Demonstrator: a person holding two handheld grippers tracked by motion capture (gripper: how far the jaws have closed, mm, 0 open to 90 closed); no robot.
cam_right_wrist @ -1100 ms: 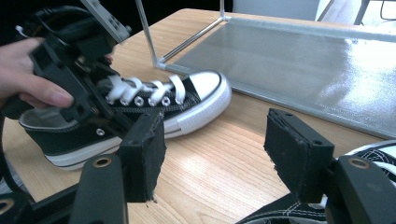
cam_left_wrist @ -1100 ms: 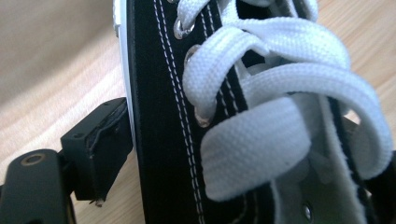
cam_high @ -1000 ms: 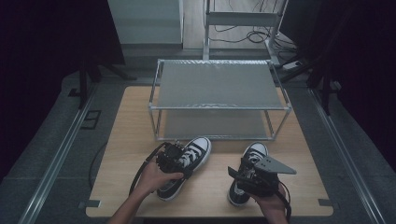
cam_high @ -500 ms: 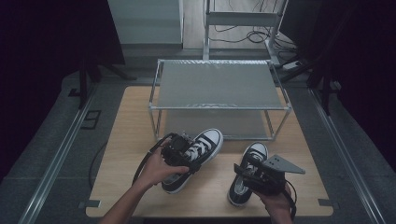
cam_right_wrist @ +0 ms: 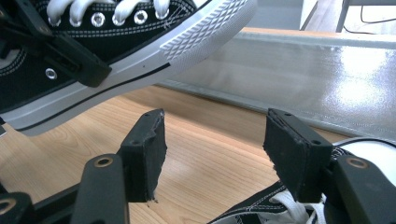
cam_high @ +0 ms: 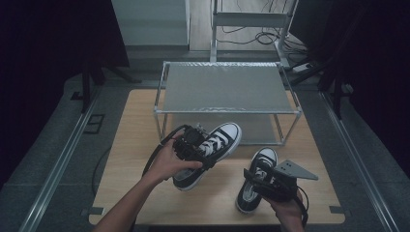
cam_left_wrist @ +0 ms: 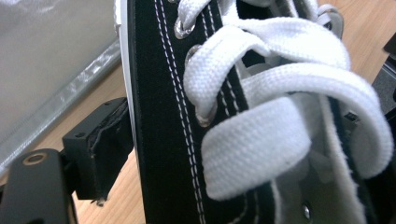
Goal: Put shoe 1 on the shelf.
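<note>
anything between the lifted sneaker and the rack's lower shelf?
Nothing visible. The black canvas sneaker with white laces, clamped in the left gripper, is held off the wooden table with its toe toward the metal two-tier rack. The lower shelf opening looks empty; the second black sneaker lies off to the right.

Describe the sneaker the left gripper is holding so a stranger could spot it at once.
Start at the wooden table and its metal rack. Just in front of the rack's left half, the left gripper holds a black sneaker with white laces. Unlike the other sneaker, which lies flat on the table by the right gripper, its white toe is raised toward the rack.
</note>
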